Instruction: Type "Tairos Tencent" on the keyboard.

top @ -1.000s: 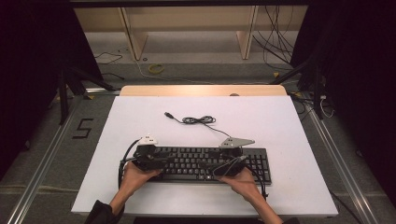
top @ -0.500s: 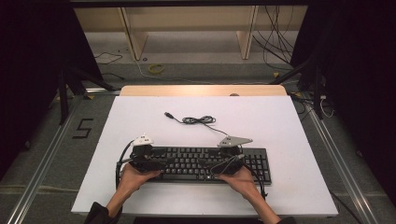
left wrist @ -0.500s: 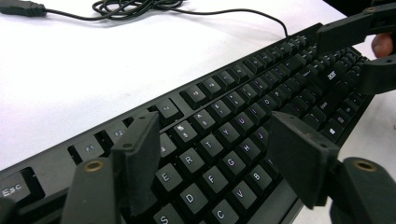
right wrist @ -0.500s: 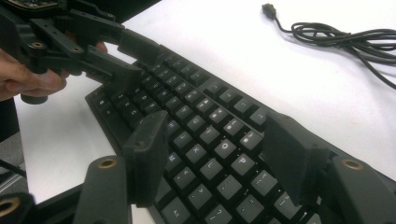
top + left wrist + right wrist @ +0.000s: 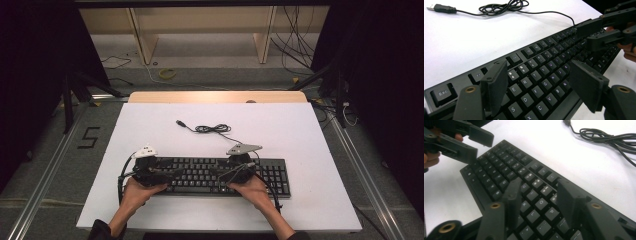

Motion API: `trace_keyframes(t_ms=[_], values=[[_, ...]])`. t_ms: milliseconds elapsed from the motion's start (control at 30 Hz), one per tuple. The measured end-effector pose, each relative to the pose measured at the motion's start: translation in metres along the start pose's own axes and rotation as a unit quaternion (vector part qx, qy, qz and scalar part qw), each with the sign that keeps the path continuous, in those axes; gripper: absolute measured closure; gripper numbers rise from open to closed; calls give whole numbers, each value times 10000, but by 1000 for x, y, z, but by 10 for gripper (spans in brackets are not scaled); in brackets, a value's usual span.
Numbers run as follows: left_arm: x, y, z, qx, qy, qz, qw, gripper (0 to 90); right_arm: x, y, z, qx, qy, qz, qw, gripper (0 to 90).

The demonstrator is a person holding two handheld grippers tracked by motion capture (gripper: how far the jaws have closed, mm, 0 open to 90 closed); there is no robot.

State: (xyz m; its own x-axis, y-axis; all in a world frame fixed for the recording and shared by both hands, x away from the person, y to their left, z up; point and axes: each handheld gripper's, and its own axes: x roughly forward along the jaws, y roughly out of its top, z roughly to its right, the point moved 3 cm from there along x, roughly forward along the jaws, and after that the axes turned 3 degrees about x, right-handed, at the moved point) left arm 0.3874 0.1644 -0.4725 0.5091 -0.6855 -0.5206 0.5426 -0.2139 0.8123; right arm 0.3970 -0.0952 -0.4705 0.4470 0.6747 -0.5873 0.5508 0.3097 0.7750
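Note:
A black keyboard (image 5: 200, 175) lies flat near the front edge of the white table (image 5: 300, 130). Its thin black cable (image 5: 212, 129) coils behind it and ends in a loose USB plug (image 5: 181, 123). My left gripper (image 5: 172, 172) hovers low over the keyboard's left half. Its jaws (image 5: 539, 70) are open and have just been opening, with only keys beneath them. My right gripper (image 5: 220, 175) hovers over the right-hand letter keys. Its jaws (image 5: 539, 183) have just been closing but still stand apart, gripping nothing. The two grippers point toward each other, with the right gripper (image 5: 586, 32) and left gripper (image 5: 482, 147) facing across the keys.
Bare white table surface extends behind and to both sides of the keyboard. A wooden shelf frame (image 5: 200, 30) stands beyond the table's far edge. Loose cables and black stand legs (image 5: 75, 85) are on the floor around it. A "5" mark (image 5: 89, 137) is on the floor at left.
Both hands stay over the keyboard. The left gripper has edged slightly to the left. The keyboard and cable have not moved.

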Motion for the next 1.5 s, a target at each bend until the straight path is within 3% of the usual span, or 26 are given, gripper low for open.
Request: trace_keyframes(t_ms=[333,567,800,1500], values=[[-8,-3,-2,-7,30,11,10000,296,8,0,4,-23,-135,-137,9998,792],[-13,-5,-1,12,-2,153,9999,298,16,-2,3,-78,-139,-296,9994,873],[-19,-9,2,21,-49,293,9996,299,22,-3,3,-65,-150,-375,9992,896],[-24,-19,3,69,-84,270,9996,287,32,-8,4,-96,-192,-601,9980,900]])
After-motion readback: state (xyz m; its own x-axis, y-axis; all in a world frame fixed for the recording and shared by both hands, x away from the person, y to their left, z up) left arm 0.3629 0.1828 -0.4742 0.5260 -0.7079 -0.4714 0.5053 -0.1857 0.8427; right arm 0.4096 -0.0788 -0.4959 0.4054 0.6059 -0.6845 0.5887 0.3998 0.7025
